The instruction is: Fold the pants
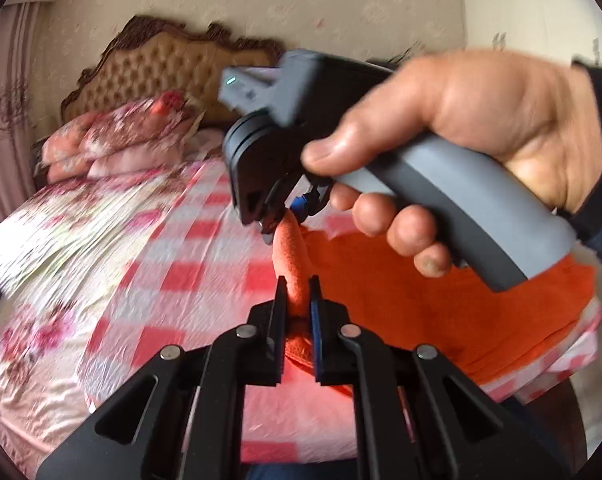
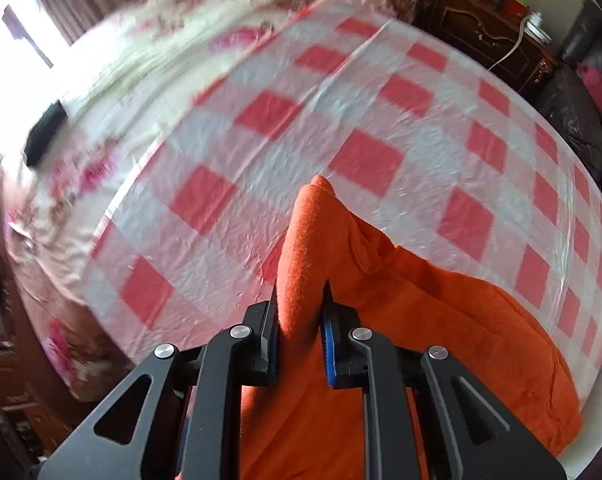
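Note:
The orange pants [image 1: 401,300] lie on the red-and-white checked sheet [image 1: 205,264], with one edge lifted into a raised fold. In the left wrist view my left gripper [image 1: 297,284] is shut on that fold. Just beyond it a hand [image 1: 481,120] holds my right gripper [image 1: 287,218], which pinches the same edge farther along. In the right wrist view my right gripper [image 2: 301,286] is shut on a raised ridge of the orange pants [image 2: 441,340]. The rest of the cloth spreads down to the right over the checked sheet [image 2: 341,120].
A floral quilt [image 1: 61,240] covers the bed's left side, with pillows [image 1: 121,136] against a tufted headboard [image 1: 161,64]. A black object [image 2: 45,132] lies on the quilt. A dark wooden cabinet [image 2: 481,28] and a dark seat [image 2: 573,120] stand beyond the bed.

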Demonstrator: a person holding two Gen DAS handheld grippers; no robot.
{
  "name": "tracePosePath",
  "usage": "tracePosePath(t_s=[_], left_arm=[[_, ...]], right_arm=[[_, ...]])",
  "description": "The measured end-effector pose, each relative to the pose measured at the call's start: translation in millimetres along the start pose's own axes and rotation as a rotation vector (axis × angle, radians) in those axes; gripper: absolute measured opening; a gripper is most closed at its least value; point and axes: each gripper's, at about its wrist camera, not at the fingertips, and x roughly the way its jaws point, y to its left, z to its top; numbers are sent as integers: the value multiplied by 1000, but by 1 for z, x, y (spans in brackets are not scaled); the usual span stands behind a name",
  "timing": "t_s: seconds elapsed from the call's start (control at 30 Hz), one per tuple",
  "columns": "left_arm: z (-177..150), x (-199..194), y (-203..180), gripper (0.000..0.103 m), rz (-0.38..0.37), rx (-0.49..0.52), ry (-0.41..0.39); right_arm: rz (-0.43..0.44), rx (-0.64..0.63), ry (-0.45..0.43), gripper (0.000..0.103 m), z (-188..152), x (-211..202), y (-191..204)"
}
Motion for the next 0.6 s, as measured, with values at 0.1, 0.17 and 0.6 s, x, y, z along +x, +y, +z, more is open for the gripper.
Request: tracePosePath(t_s=[0.1,0.17,0.6], left_arm=[[31,-20,-23,9,-67,22,-81],[50,-32,-49,9,-101,61,-132],[-2,-14,-314,9,-306,513,-146]], right_arm=[[97,85,-87,14,-7,-52,-42],[152,145,-150,14,-18,-88,-75],[228,521,-284,14,-210,-115,-307]])
